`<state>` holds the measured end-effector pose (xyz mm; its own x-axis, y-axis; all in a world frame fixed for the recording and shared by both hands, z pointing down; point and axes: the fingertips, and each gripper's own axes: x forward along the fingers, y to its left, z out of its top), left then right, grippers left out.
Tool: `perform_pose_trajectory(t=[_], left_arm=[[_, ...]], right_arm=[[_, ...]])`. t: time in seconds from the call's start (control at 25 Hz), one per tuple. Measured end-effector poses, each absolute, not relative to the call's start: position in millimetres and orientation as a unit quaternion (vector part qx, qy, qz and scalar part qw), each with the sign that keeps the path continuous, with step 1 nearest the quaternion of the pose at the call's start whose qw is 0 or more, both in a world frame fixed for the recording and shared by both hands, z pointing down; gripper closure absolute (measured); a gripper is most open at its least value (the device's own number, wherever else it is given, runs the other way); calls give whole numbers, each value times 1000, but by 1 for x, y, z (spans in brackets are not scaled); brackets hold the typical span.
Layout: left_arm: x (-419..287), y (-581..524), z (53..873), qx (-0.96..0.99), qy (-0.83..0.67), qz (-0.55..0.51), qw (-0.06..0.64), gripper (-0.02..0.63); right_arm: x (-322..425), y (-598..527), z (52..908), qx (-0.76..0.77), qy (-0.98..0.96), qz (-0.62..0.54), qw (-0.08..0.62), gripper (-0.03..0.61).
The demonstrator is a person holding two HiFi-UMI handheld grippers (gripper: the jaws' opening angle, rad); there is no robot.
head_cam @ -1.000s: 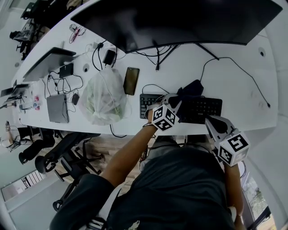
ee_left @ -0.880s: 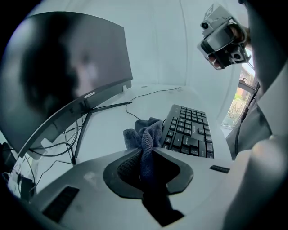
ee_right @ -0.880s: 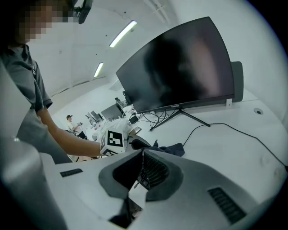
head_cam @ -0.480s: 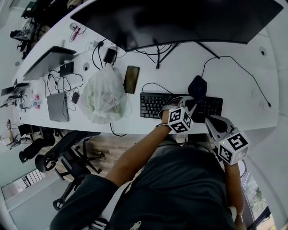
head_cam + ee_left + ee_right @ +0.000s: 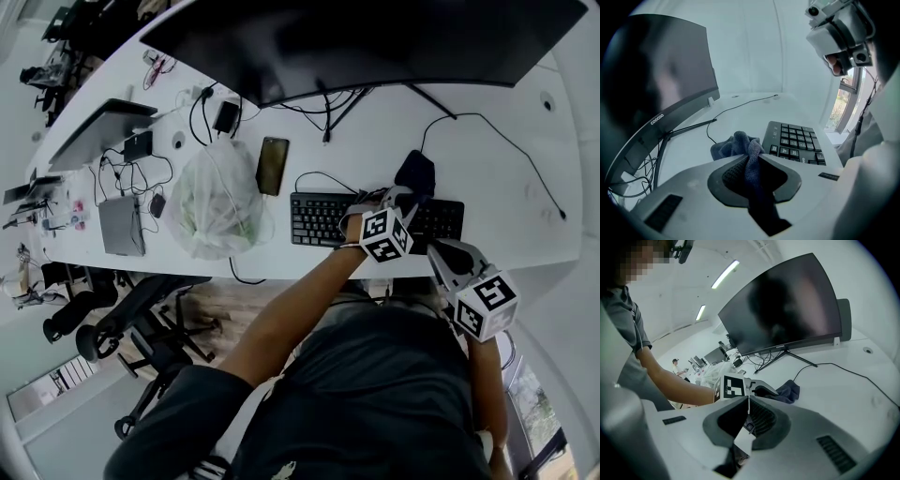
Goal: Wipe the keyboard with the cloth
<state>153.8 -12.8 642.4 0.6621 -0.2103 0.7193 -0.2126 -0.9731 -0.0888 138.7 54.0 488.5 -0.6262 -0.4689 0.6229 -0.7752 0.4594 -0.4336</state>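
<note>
A black keyboard point(image 5: 323, 217) lies near the white desk's front edge, under a big dark curved monitor point(image 5: 375, 42). My left gripper point(image 5: 403, 195) is over the keyboard's right half, shut on a dark blue cloth point(image 5: 415, 174). The cloth bunches at the keyboard's rear edge and spills onto the desk behind. In the left gripper view the cloth point(image 5: 740, 146) is pinched between the jaws, with the number keys of the keyboard point(image 5: 798, 141) just to its right. My right gripper point(image 5: 442, 251) hovers at the keyboard's right front corner; its jaws point(image 5: 749, 400) meet at the tips.
A phone point(image 5: 273, 166), a knotted plastic bag point(image 5: 220, 202), a tablet point(image 5: 120, 225) and a laptop point(image 5: 98, 131) with tangled cables lie left of the keyboard. A thin cable point(image 5: 497, 141) runs across the desk's right side. Office chairs point(image 5: 141, 319) stand below the front edge.
My left gripper has slid to the right along the keyboard, dragging the cloth toward its right rear end. The keyboard's left half is now uncovered. The right gripper has stayed put.
</note>
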Motion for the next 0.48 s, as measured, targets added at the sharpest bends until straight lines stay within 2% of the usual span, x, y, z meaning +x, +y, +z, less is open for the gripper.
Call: perform_pose_trajectory(t=[0.48], left_arm=[[138, -1, 638, 915, -119, 386, -5, 565]], right_arm=[[143, 54, 496, 377, -822, 368, 215, 568]])
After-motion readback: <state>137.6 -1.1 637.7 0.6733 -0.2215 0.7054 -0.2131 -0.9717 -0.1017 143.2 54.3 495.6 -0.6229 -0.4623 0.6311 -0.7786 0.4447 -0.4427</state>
